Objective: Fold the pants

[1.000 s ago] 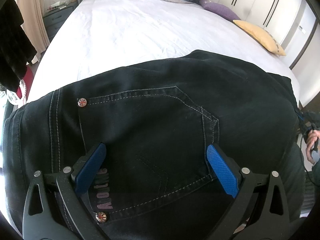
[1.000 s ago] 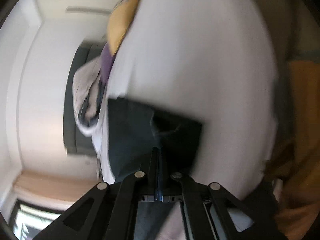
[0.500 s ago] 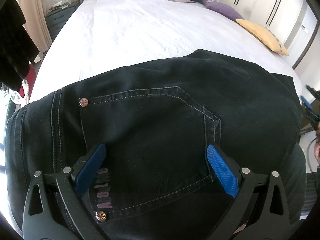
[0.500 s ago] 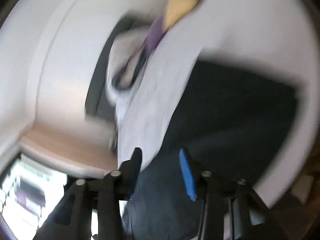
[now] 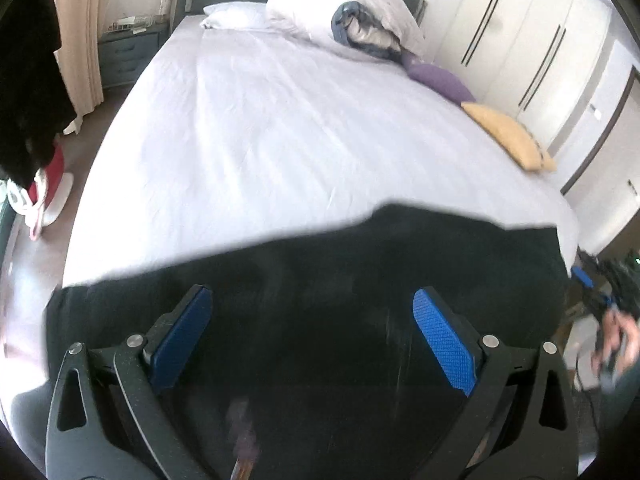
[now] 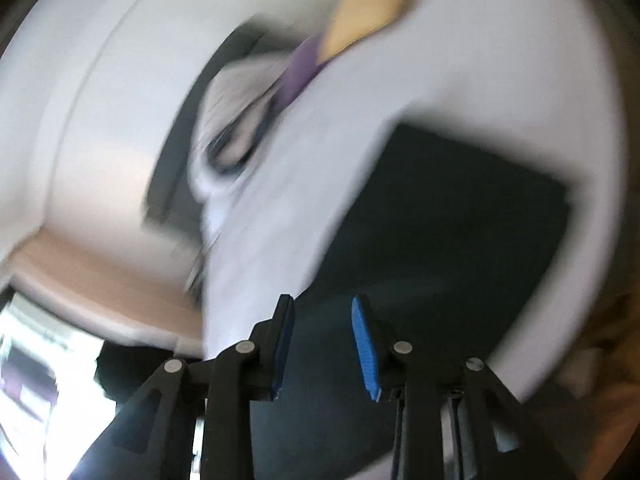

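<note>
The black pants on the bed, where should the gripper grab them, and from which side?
Probably by a near corner of the black pants, coming in low from the foot of the bed. They lie flat, so only an edge gives the fingers something to pinch. The left gripper is open wide above the middle; the right gripper, also open, is nearer an edge.

Matt black denim pants lie on a smooth, lightly creased white cloth sheet.
</note>
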The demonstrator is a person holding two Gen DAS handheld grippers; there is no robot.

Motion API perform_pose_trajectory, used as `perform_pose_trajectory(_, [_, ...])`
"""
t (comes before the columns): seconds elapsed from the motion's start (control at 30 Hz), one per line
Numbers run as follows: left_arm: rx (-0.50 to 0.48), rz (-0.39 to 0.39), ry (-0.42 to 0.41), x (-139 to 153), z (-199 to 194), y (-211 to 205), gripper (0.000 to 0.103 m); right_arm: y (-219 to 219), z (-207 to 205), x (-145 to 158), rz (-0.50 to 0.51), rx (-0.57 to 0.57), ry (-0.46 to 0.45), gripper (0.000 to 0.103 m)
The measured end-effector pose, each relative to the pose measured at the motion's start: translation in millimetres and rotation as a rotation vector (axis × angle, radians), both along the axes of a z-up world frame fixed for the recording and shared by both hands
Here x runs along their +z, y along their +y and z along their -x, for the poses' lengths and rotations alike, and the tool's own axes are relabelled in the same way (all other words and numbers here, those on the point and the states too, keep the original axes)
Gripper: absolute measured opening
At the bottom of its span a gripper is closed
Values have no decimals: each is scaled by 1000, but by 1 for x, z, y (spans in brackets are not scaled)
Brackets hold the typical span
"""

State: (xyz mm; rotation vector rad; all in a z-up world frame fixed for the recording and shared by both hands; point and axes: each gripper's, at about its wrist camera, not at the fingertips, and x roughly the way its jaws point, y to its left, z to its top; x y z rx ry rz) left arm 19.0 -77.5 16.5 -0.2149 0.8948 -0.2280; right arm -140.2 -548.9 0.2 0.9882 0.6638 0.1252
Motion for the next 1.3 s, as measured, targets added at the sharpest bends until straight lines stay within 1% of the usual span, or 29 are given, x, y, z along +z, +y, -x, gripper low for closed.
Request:
perform_pose_trajectory(0.07, [-41,28,39,-14,-28,-9,102,48,-22,5,3,167,11,35])
perform_pose_trajectory(0.1, [-65,7,74,-27,-41,-13,102,75,-32,3,1,230,22,35])
perform_pose_trajectory(0.13, [-57,-49,104,-41,-49,-12,102,97,-37,-2,8,280,43,36])
perform_pose_trajectory(0.17, [-43,-72,140,-55,-54,-6,99,112,-44,-7,27,312,74,36])
perform_pose_trajectory(0.2, [-56,3,143,-61,-55,8,99,124,-48,-15,44,320,117,36])
perform_pose_trajectory(0.23, [-60,46,119,-58,-53,17,98,123,-53,-15,36,319,141,36])
perform_pose_trajectory(0.27, [-61,63,103,-54,-51,27,96,122,-55,-23,29,309,168,36])
perform_pose_trajectory(0.3, [-55,14,93,-52,-48,34,96,115,-69,-28,43,276,212,32])
perform_pose_trajectory(0.33, [-64,-29,80,-51,-45,41,94,105,-77,-36,48,242,231,19])
perform_pose_trajectory(0.37, [-87,-27,74,-51,-42,48,91,95,-69,-37,32,218,234,18])
perform_pose_trajectory(0.4, [-102,-8,71,-49,-40,55,88,82,-61,-38,17,188,235,19])
perform_pose_trajectory(0.47, [-84,-25,55,-39,-35,59,86,76,-52,-27,33,183,212,29])
perform_pose_trajectory(0.5, [-73,-37,36,-33,-31,60,86,81,-44,-23,34,213,172,34])
perform_pose_trajectory(0.53, [-63,-37,11,-24,-24,62,86,87,-49,-22,22,239,143,36])
perform_pose_trajectory(0.63, [-72,52,-46,-3,-9,55,86,124,-57,-6,-14,369,64,42])
perform_pose_trajectory(0.7, [-93,41,-51,-2,0,43,86,153,-59,-13,-5,452,67,44])
perform_pose_trajectory(0.77, [-118,-5,-26,-15,4,37,87,162,-56,-25,16,478,111,44])
perform_pose_trajectory(0.8, [-118,-33,3,-27,1,36,87,162,-54,-34,22,468,146,36])
perform_pose_trajectory(0.83, [-112,-40,30,-40,-2,39,87,158,-56,-40,16,453,156,21])
perform_pose_trajectory(0.87, [-112,-28,42,-48,-3,44,86,151,-58,-44,4,432,164,16])
perform_pose_trajectory(0.93, [-120,35,38,-52,-4,50,86,123,-49,-47,7,358,172,14])
perform_pose_trajectory(0.97, [-124,30,35,-50,-4,53,86,105,-43,-43,20,303,168,15])
perform_pose_trajectory(1.0, [-129,-9,26,-47,1,50,86,86,-33,-41,28,245,168,15])
perform_pose_trajectory(1.03, [-117,-62,15,-45,6,50,86,61,-29,-37,22,169,161,23])
perform_pose_trajectory(1.07, [-119,-68,17,-42,8,48,86,39,-8,-34,16,100,147,30])
perform_pose_trajectory(1.1, [-103,-66,21,-40,9,48,86,11,17,-26,15,7,125,45])
perform_pose_trajectory(1.13, [-90,-50,16,-33,11,49,87,-6,28,-21,15,-59,104,57])
perform_pose_trajectory(1.23, [-109,67,-34,-5,19,33,87,-59,72,-11,-31,-248,40,65])
perform_pose_trajectory(1.3, [-151,133,-41,8,21,7,90,-97,102,-21,-104,-334,15,65])
